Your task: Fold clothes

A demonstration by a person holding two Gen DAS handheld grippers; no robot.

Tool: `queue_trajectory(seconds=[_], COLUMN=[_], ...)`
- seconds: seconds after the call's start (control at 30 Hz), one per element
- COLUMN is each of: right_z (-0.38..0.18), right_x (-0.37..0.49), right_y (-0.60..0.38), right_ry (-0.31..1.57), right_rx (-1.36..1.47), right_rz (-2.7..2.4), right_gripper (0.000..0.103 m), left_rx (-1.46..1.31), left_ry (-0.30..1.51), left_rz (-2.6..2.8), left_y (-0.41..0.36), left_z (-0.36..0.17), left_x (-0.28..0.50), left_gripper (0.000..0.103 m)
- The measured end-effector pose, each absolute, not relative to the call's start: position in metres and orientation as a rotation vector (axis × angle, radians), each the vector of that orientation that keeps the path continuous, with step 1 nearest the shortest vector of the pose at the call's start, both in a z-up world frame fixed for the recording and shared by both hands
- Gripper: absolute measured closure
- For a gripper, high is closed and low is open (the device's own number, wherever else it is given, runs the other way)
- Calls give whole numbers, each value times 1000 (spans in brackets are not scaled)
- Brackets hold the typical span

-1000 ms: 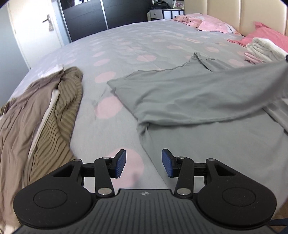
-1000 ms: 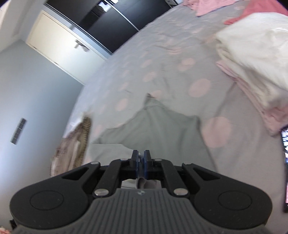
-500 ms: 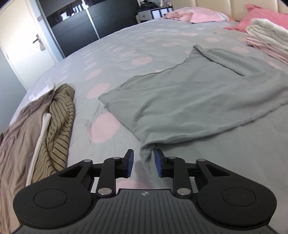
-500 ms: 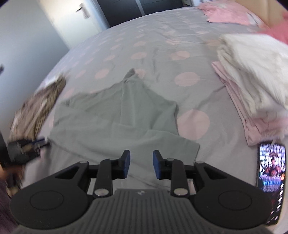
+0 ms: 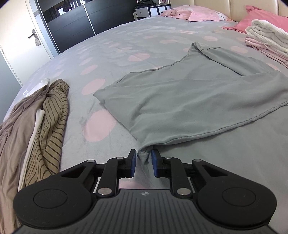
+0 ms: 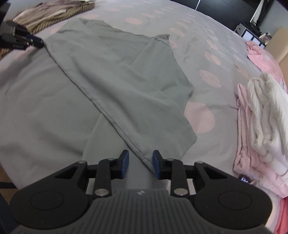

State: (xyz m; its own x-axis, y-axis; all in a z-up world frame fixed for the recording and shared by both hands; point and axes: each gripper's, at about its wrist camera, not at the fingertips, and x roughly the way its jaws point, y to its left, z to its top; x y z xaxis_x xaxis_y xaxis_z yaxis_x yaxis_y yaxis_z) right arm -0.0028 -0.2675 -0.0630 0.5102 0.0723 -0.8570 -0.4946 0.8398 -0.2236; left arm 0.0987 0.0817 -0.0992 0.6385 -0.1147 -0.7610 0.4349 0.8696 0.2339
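A grey garment (image 5: 189, 100) lies spread on the bed, its top layer folded over on a slant. My left gripper (image 5: 144, 159) is low at the garment's left corner. Its jaws are closing with the bunched corner between the blue pads, and a thin gap still shows on each side. My right gripper (image 6: 140, 162) is open over the garment (image 6: 117, 72) at its near pointed corner, whose hem tip lies between the pads close to the right one. The left gripper (image 6: 38, 43) also shows far left in the right wrist view.
The bed cover (image 5: 111, 59) is grey with pink dots. A heap of brown and striped clothes (image 5: 45, 117) lies on the left. A folded white and pink stack (image 6: 261, 117) sits on the right with a phone (image 6: 244, 180) beside it. Pink pillows (image 5: 198, 14) lie at the headboard.
The right gripper let go of the cloth, opened, rolled and came down to the garment's near corner. The lifted fold now lies flat. The left jaws narrowed around the left corner.
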Motion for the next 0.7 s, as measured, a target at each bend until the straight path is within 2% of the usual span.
queue_trajectory(seconds=[0.03,0.17,0.23,0.3,0.37,0.7], right_z=[-65,-68,-64,-59,-48,29], right_x=[-1,4,4,3,1,-33], right_y=[-267,-265,-264,-263,-262,-246], right_ry=[983,978,971,959,946,979], right_rx=[-497,-521,-522,-521,-513,-424], right_rz=[353,350,352,354,362,602], right_gripper=[72,91,95,96,97,98], left_rx=[419,423,434,441,431,165], left_ry=[826,822,825,828,833,864], left_rz=[-325,-329,-336,-340,-331,-292], left_y=[82,81,79,78,78,116], left_z=[-100,-101,-100,-99,-96,-82], left_x=[99,101,102,103,104,118], left_gripper=[86,86,86,94,96,98])
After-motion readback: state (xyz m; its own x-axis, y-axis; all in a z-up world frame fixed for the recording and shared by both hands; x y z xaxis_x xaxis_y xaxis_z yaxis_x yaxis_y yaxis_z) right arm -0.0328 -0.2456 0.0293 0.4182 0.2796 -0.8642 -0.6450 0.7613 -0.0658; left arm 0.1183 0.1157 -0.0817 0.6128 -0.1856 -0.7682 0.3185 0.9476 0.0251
